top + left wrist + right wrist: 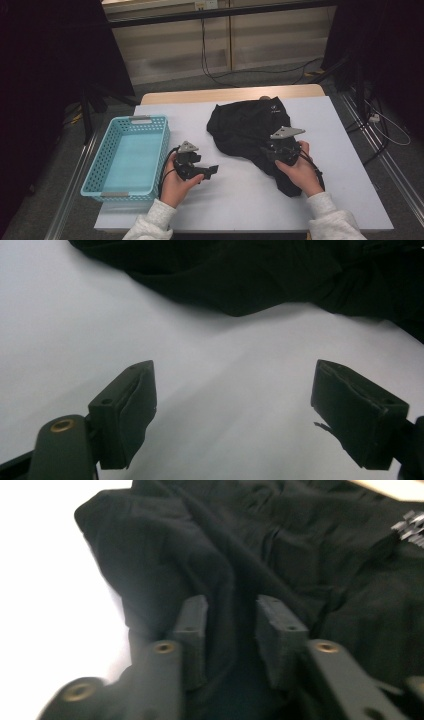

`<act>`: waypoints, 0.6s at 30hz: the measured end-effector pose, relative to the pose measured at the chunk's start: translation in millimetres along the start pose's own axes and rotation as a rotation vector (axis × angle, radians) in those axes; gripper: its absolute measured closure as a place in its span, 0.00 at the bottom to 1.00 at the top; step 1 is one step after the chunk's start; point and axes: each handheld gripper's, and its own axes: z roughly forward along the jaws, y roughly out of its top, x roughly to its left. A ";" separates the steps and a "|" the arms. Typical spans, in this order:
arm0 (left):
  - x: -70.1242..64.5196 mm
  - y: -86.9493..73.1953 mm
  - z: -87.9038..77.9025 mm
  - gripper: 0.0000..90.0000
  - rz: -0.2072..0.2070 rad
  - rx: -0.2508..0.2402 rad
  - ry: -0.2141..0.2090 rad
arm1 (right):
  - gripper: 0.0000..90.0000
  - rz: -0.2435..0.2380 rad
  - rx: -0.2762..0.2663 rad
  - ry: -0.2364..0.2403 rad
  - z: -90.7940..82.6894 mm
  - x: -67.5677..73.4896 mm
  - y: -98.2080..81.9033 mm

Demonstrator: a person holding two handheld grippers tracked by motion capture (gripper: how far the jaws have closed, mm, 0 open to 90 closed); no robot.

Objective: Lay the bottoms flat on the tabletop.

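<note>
A crumpled black garment [245, 125] with a small white print lies on the white table top [235, 195], right of centre. My right gripper [276, 148] rests on its near right part. In the right gripper view the jaws [231, 605] stand a little apart with a fold of the black cloth [300, 540] running between them, and the pads do not press on it. My left gripper [212, 170] lies left of the garment over bare table. In the left gripper view it is wide open [234, 372] with nothing between its pads, and the garment's edge [250, 275] lies ahead of it.
A light blue perforated basket [107, 150] with nothing in it stands at the table's left side, just left of my left hand. The table's wooden far edge [230, 94] shows behind the garment. Cables and dark stands lie on the floor around the table.
</note>
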 end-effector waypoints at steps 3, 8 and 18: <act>0.0 0.2 0.5 0.21 0.005 0.003 -0.001 | 0.66 -0.014 -0.020 0.000 -6.9 3.1 4.4; 0.1 0.0 1.4 0.21 0.005 0.005 -0.002 | 0.64 -0.031 -0.043 0.011 -13.1 8.8 9.4; 0.3 0.4 -0.8 0.21 0.003 -0.003 0.002 | 0.60 -0.054 -0.050 0.055 -14.2 24.9 13.5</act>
